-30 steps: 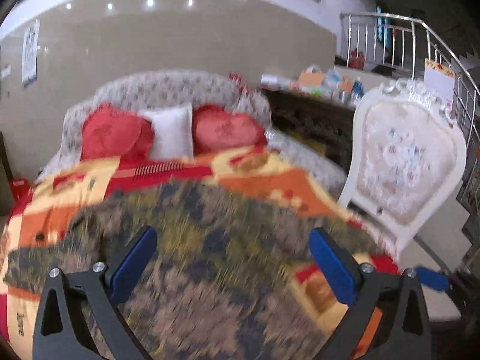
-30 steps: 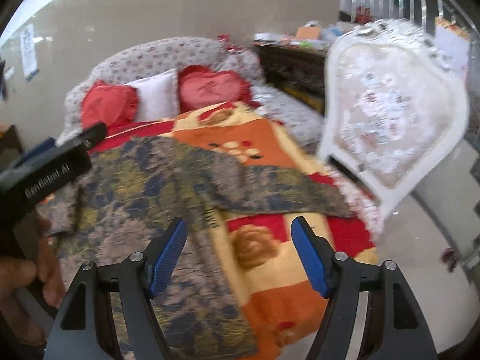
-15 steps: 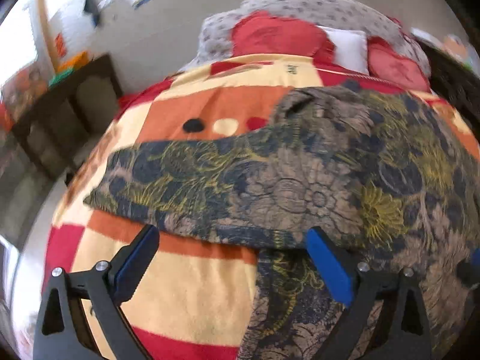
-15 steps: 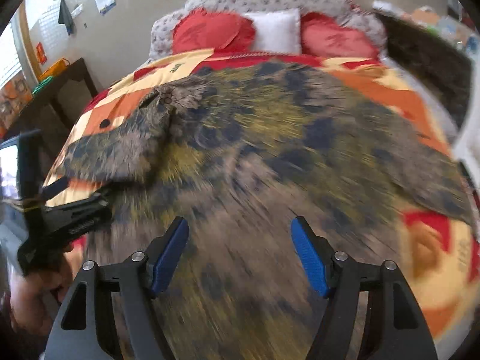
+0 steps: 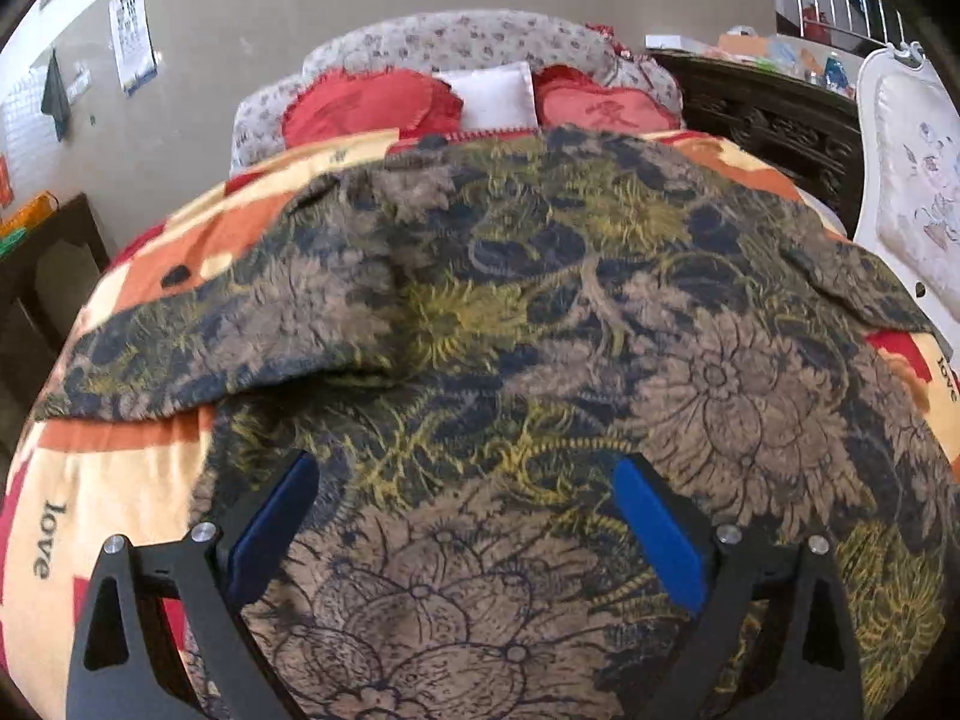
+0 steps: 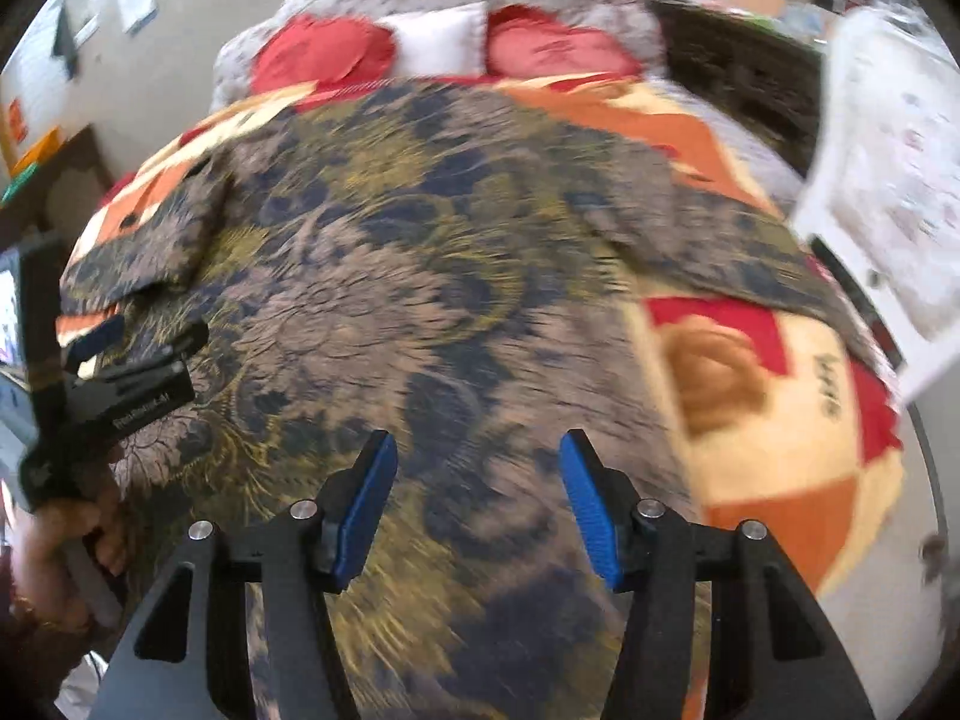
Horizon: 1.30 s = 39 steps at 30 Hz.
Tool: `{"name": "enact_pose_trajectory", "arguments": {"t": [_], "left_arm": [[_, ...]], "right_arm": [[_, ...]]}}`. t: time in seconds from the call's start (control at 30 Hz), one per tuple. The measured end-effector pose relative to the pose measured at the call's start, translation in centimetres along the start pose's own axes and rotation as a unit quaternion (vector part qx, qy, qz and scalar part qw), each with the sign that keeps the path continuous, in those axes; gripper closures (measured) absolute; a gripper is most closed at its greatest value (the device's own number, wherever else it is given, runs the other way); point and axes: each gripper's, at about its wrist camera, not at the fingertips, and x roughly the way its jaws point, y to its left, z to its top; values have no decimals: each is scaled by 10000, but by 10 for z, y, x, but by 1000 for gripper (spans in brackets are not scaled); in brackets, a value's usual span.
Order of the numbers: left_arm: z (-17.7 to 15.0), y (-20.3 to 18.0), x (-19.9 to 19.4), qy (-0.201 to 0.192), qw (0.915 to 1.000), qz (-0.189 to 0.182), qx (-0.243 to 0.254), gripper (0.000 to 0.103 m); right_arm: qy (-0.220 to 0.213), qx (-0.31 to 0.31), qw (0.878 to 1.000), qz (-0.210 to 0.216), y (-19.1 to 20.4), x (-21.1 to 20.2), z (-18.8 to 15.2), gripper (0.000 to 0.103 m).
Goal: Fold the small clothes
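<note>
On the bed, a floral top (image 5: 540, 324) lies spread flat over the quilt (image 5: 102, 480), body toward the near edge and one sleeve reaching out to each side. The left sleeve (image 5: 198, 336) looks partly bunched near the shoulder; the right sleeve (image 6: 720, 240) runs out flatter toward the chair (image 5: 906, 180). Nothing is folded yet.

Both claws hang over the lower body of the top, empty. The left gripper (image 5: 465, 516) has its blue pads spread wide with cloth showing between them, though whether the tips touch the fabric I cannot tell. The right gripper (image 6: 477, 498) is also spread, pinching nothing; its view is smeared with motion, so its height above the cloth is unclear. In that view the left tool shows at the left edge, gripped by a hand (image 6: 66, 540), just beside the left sleeve.

Risks from here, as I judge them: the fabric looks thin and limp, so a pinch may catch only the top layer, or take the quilt with it and drag the bedding. The bunched left shoulder could get folded in as a crease. With the right hand moving fast, a grab may land off the hem and pull the top askew.

Red pillows (image 5: 372, 108) and a white one sit at the headboard, well apart.
</note>
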Motion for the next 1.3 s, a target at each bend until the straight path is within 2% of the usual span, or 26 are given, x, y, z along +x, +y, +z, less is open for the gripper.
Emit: {"name": "enact_pose_trajectory", "arguments": {"t": [0.13,0.33,0.63,0.97,1.07,1.2,1.3], "left_arm": [[4,20,19,341,9983,-3,-471,2],[-1,43,23,513,9930,-315,-1018,2],[-5,44,16,489,9928,-339,-1042,2],[-6,47,15,439,9921,-407,-1105,2],[-6,47,15,428,9921,-416,-1101,2],[-6,49,10,315,9916,-479,-1163,2],[-6,52,7,206,9910,-511,-1219,2]], "right_arm": [[-178,47,9998,-98,-7,-30,-10,39],[-232,-400,9986,-241,18,-49,-23,39],[-231,-435,9983,-311,22,-67,-45,39],[-448,-464,9965,-540,19,-84,-48,39],[-718,-525,9941,-615,20,-96,-45,39],[-1381,-597,9859,-739,27,-122,-42,39],[-1607,-718,9811,-809,34,-132,-40,38]]}}
